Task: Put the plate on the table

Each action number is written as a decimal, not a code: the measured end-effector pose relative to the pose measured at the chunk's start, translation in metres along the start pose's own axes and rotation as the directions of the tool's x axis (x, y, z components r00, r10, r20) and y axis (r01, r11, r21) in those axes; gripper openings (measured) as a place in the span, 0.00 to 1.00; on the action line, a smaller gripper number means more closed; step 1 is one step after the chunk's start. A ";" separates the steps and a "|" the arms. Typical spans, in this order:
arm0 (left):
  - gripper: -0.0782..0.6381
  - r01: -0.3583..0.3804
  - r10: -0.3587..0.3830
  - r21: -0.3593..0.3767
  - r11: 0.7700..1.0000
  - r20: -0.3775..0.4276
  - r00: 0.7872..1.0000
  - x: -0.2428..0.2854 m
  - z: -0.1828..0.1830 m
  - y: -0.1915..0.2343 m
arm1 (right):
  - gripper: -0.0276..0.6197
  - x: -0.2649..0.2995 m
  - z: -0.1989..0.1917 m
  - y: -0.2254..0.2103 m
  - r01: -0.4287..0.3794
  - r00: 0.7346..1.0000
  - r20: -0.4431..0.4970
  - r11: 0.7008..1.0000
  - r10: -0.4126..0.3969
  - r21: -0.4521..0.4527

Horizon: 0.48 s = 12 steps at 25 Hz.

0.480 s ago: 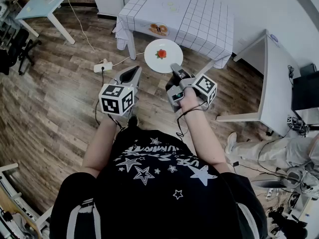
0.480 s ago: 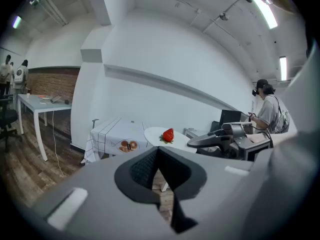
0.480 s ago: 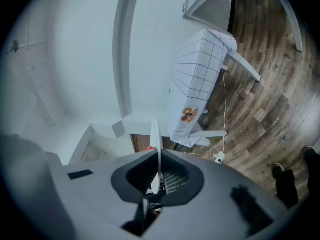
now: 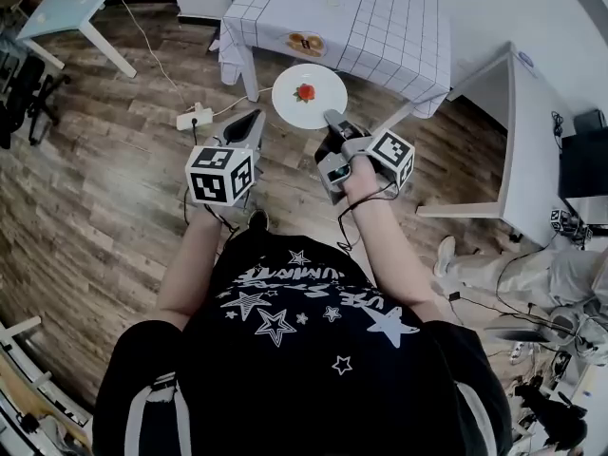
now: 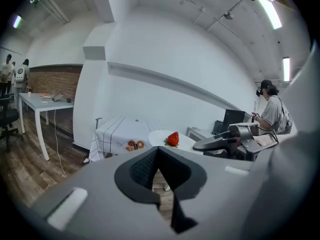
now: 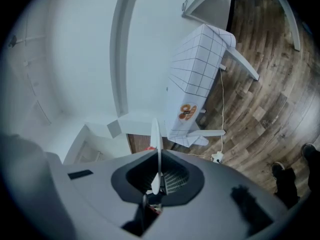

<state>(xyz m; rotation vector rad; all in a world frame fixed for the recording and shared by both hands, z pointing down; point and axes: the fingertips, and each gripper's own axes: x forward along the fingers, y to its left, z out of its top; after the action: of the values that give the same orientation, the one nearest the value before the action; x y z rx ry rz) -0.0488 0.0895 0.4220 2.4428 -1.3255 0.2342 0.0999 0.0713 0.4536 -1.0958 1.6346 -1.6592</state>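
Plate point(image 4: 309, 103): white, round, roughly level, one strawberry point(image 4: 305, 92) near its middle. It is in the air over the wood floor point(image 4: 104, 188), just short of the near edge of the table point(image 4: 380, 27) with the checked cloth. It is not on the table.

Right gripper point(image 4: 332, 120): jaws nearly together, clamped on the plate's near rim. In the right gripper view the plate point(image 6: 156, 134) shows edge-on as a thin white blade running straight between the pads, and the gripper point(image 6: 157, 181) pinches its lower end. Nothing else is between those jaws.

Left gripper point(image 4: 255, 120): beside the plate, apart from it, touching nothing. Its own view shows the jaws point(image 5: 157, 151) drawn together at the tips with nothing between them; a sliver of floor shows through lower down. Past them sit the plate point(image 5: 160, 136) and strawberry point(image 5: 173, 138).

Hard to make out or cut off:
- In the head view the right gripper's tips disappear at the plate's rim.
- In the right gripper view the strawberry point(image 6: 149, 148) is only a red sliver behind the jaw housing.
- The table's far end runs off the top of the head view.
- An orange printed patch point(image 4: 305, 43) on the cloth is too small to read.
- A power strip point(image 4: 194, 119) lies on the floor left of the plate, its cord running out of frame.
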 end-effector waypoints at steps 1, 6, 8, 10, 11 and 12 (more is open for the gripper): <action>0.12 0.006 -0.006 -0.002 1.000 -0.002 1.000 0.002 0.001 0.003 | 0.07 0.003 -0.001 0.001 -0.001 1.000 0.003 1.000 0.001 0.000; 0.12 0.045 -0.045 0.004 0.999 -0.005 0.999 0.015 0.009 0.014 | 0.07 0.018 -0.002 0.007 -0.007 1.000 0.025 1.000 0.007 -0.003; 0.12 0.062 -0.062 0.008 0.998 -0.005 0.998 0.021 0.012 0.018 | 0.07 0.022 0.001 0.005 -0.004 0.999 0.038 1.000 0.003 0.003; 0.12 0.080 -0.080 0.013 0.997 -0.010 0.997 0.028 0.015 0.022 | 0.08 0.025 0.005 0.003 0.007 0.999 0.054 1.000 -0.008 0.011; 0.12 0.090 -0.090 0.016 0.996 -0.013 0.996 0.031 0.017 0.025 | 0.08 0.026 0.006 0.002 0.021 0.998 0.062 1.000 -0.022 0.011; 0.12 0.099 -0.099 0.018 0.995 -0.016 0.995 0.034 0.018 0.027 | 0.08 0.027 0.007 0.002 0.038 0.997 0.071 0.999 -0.039 0.009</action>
<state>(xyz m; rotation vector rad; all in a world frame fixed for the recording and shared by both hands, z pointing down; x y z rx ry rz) -0.0533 0.0429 0.4218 2.5092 -1.1976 0.2399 0.0922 0.0446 0.4559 -1.1761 1.5705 -1.6300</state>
